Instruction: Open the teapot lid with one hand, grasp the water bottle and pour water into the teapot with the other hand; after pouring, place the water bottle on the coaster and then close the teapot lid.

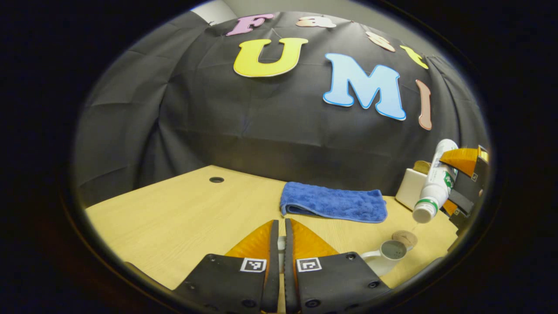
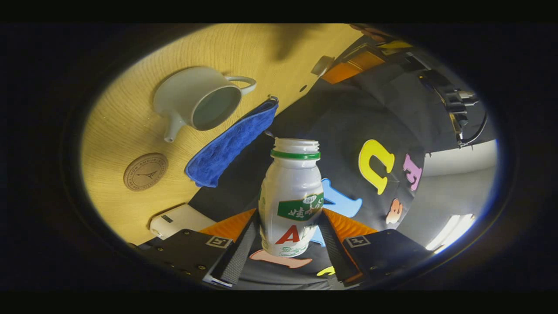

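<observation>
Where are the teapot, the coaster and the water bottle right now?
teapot [image 2: 198,104], right gripper view, on its open rim.
coaster [image 2: 145,171], right gripper view, on its flat round top.
water bottle [image 2: 291,196], right gripper view, on its labelled body.
</observation>
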